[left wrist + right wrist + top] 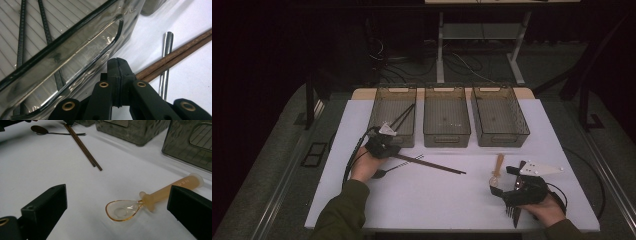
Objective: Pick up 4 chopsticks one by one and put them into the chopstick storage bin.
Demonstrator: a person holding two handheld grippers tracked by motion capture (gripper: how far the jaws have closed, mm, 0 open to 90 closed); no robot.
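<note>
Resting at about five o'clock on the white table [427, 200], the right gripper [508, 176] sits in a person's hand with its jaws spread wide, nothing between the pads; just ahead of them lies an amber spoon [150, 200] (clear bowl toward the gripper, handle running away toward one o'clock in the right gripper view). At about nine o'clock in the high view, the left gripper [386, 144] has its jaws pressed together, and whether they pinch anything cannot be told; its tips sit against the near wall of the left bin [75, 50]. A pair of brown chopsticks [175, 56] lies on the table just beside those tips, running in the high view toward three o'clock across the middle of the sheet, with a metal spoon [166, 60] crossing under them, its dark bowl near the person's left hand [364, 165]. Two black chopsticks [404, 116] lean inside the left bin. Farther back, at twelve o'clock, stand the middle bin [447, 136] and right bin [499, 137], side by side.
</note>
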